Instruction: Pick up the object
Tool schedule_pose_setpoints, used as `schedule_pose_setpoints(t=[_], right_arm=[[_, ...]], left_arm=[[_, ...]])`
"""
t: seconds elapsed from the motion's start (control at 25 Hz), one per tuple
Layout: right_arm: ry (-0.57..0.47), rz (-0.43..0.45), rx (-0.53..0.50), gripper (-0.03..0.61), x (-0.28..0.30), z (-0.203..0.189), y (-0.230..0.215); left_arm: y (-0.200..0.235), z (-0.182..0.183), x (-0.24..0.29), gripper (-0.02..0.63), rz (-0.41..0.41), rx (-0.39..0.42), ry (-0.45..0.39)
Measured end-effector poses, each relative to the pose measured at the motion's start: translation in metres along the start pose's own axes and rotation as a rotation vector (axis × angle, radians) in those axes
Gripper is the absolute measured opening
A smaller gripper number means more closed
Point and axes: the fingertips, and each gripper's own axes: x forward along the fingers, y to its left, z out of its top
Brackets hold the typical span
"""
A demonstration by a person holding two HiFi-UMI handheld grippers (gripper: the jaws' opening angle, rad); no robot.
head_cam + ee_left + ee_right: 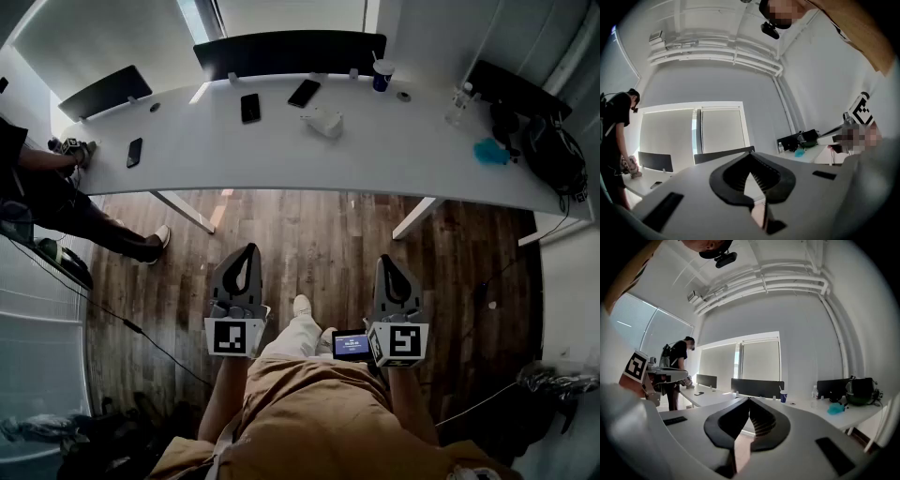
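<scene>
My left gripper (248,249) and right gripper (386,261) hang side by side over the wooden floor, well short of the long white table (281,159). Both are shut with nothing between the jaws, as the left gripper view (750,157) and the right gripper view (750,398) confirm. On the table lie a crumpled white object (324,122), two black phones (250,108) (304,93), a third phone (134,152), a blue cup (382,75) (783,396), a clear bottle (457,101) and a teal object (489,152) (836,408).
Dark monitors (289,52) line the table's far edge. A black bag (555,155) sits at its right end. A person in black (56,202) stands at the left end. Table legs (183,211) reach the floor ahead. A small lit screen (352,345) sits between the grippers.
</scene>
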Motion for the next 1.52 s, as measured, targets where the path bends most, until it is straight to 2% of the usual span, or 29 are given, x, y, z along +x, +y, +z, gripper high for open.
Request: schedule_pose_setpoints(t=[0.32, 0.48, 0.88, 1.0, 1.12, 1.32, 1.52], right_arm=[[-0.024, -0.026, -0.021, 0.008, 0.061, 0.022, -0.015], [-0.025, -0.034, -0.038, 0.008, 0.087, 0.026, -0.014], [-0.051, -0.042, -0.080, 0.008, 0.135, 0.041, -0.010], [-0.018, -0.043, -0.051, 0.008, 0.145, 0.037, -0.016], [0.007, -0.037, -0.038, 0.008, 0.159, 0.029, -0.030], [-0.039, -0.032, -0.068, 0.008, 0.189, 0.032, -0.070], [-0.074, -0.011, -0.053, 0.008, 0.222, 0.043, -0.099]], left_arm=[[0.027, 0.002, 0.055, 0.008, -0.011, 0.024, -0.024], [0.046, -0.005, 0.078, 0.008, 0.011, -0.001, -0.010], [0.070, -0.008, 0.128, 0.008, -0.032, -0.012, -0.031], [0.071, -0.012, 0.144, 0.008, -0.028, -0.034, -0.025], [0.069, -0.014, 0.166, 0.008, -0.024, -0.035, -0.016], [0.051, -0.008, 0.208, 0.008, -0.032, 0.060, -0.038], [0.039, -0.002, 0.244, 0.008, -0.023, 0.046, -0.023]])
